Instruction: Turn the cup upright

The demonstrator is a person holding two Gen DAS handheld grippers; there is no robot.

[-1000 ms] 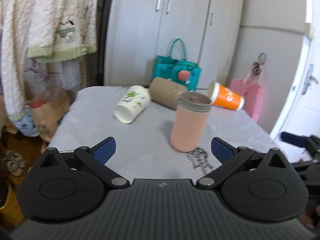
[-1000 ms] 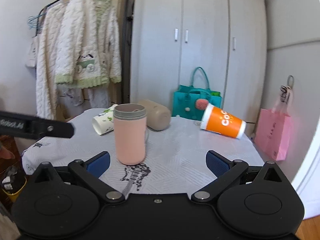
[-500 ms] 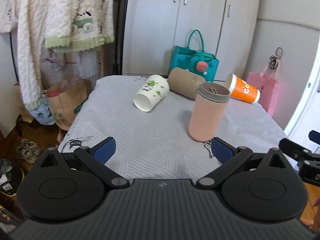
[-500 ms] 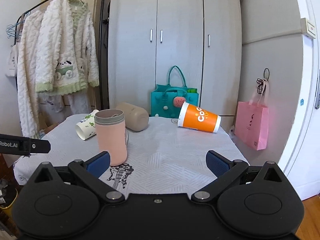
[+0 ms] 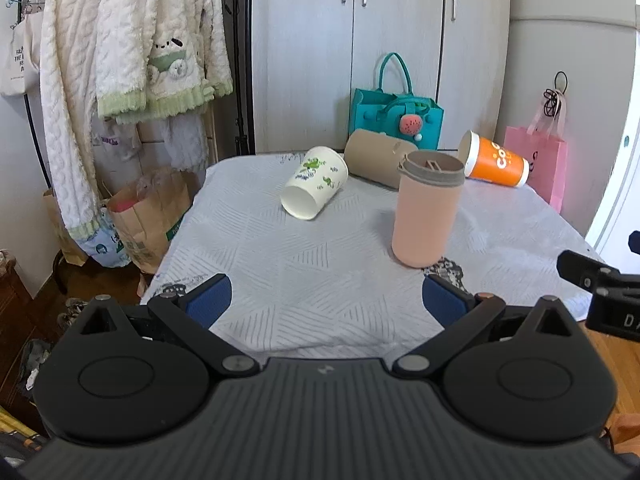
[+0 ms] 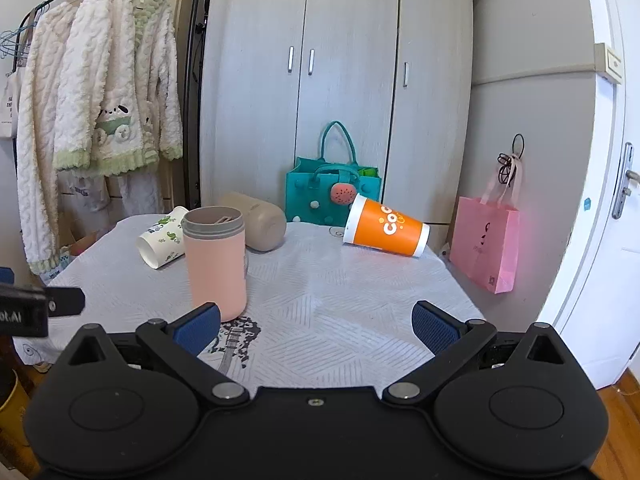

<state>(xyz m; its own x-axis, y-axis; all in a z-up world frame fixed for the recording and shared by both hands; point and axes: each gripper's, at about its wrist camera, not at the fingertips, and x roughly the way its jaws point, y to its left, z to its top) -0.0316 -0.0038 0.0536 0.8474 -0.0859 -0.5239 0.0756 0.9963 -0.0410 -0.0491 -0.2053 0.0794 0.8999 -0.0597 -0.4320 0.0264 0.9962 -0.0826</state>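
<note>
Well, pink cup (image 5: 426, 210) upright (grippers apart).

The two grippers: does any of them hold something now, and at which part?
Nothing is held. The left gripper and the right gripper are both open and empty, and the pink cup stands free on the table.

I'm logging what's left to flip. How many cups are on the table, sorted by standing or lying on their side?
Standing upright: 1, the pink cup.
Lying on the side: 3, the white cup, the beige cup, the orange cup.
Total: 4 cups.
</note>
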